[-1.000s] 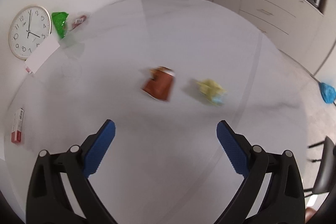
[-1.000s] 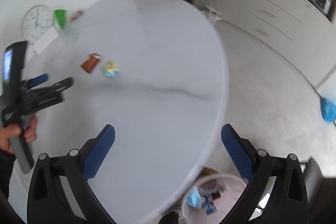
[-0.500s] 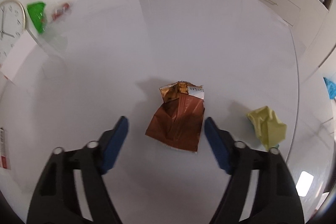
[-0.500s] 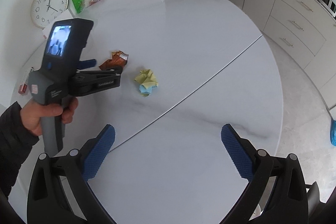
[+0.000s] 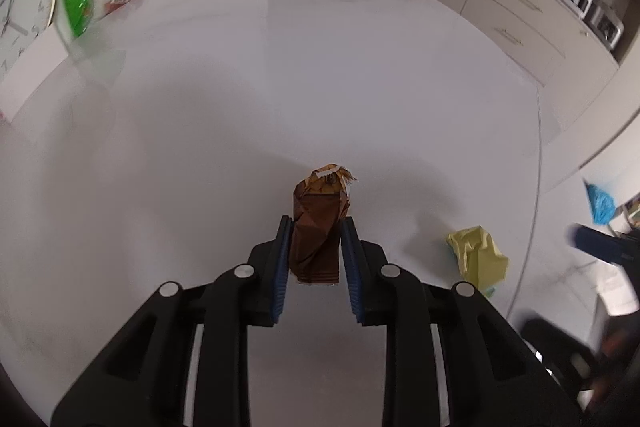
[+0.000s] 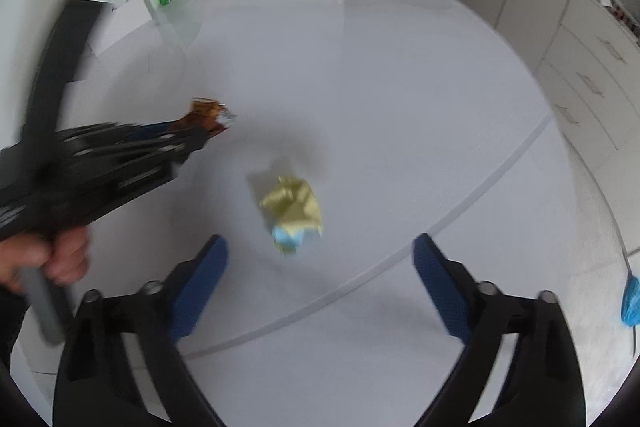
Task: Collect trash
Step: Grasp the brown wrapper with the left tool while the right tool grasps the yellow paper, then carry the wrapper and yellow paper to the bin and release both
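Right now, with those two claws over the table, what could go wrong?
The left gripper is closing on the crumpled brown wrapper, which looks flimsy and might slip out when lifted. The right gripper, closing but wide, has the yellow paper wad just ahead of its fingers; it could nudge the wad away, and the two grippers work close together.

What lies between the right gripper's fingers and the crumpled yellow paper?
Only bare white table, seen in the right wrist view; the closing right gripper has not reached the yellow paper.
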The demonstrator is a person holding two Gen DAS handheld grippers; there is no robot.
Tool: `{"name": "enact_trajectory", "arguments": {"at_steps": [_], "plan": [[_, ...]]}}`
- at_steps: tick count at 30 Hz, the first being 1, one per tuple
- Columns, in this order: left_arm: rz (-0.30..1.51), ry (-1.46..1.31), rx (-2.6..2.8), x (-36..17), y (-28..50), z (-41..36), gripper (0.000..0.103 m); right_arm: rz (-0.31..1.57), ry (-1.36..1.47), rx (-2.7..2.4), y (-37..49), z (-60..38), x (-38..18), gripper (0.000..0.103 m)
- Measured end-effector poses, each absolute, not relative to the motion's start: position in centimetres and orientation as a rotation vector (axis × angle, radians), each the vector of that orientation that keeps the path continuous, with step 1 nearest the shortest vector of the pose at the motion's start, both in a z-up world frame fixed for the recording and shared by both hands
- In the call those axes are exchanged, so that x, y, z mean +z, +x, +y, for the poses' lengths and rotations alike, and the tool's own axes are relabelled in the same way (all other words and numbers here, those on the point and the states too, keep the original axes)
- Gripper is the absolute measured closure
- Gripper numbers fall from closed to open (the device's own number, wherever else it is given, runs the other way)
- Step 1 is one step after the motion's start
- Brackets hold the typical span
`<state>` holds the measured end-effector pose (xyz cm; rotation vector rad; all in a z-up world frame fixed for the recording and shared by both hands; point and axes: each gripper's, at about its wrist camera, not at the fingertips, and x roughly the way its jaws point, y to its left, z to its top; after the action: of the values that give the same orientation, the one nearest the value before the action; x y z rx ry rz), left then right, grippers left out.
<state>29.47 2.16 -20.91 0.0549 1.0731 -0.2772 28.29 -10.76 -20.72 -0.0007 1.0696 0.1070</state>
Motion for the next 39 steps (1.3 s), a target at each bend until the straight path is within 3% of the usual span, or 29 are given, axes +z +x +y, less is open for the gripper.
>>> {"name": "enact_trajectory", "arguments": {"at_steps": [5,7,9,20,29,39], "plan": [[1.063,0.010,-0.261,-19.6,27.9,4.1,0.078,1.127,-0.019,0.113,31.2,-10.2,-23.0,0.032],[1.060,-0.002,-0.259,-19.2,27.5,4.5,0.078,1.152,-0.022,0.128,31.6,-9.9,-23.5,0.059],[1.049,0.002,-0.257,-18.7,26.9,4.7,0.078,1.165,-0.024,0.142,31.4,-9.8,-23.6,0.070],[1.047,0.066,-0.333,-15.9,21.6,0.2,0.078,1.096,0.035,0.085,24.4,-13.4,-19.3,0.070],[1.056,0.123,-0.507,-14.0,14.3,-7.9,0.078,1.083,0.142,-0.115,7.9,-22.3,-16.8,0.070],[1.021,0.217,-0.687,-11.5,6.8,-16.3,0.078,1.122,0.297,-0.309,-5.8,-28.1,-19.2,0.070]]}}
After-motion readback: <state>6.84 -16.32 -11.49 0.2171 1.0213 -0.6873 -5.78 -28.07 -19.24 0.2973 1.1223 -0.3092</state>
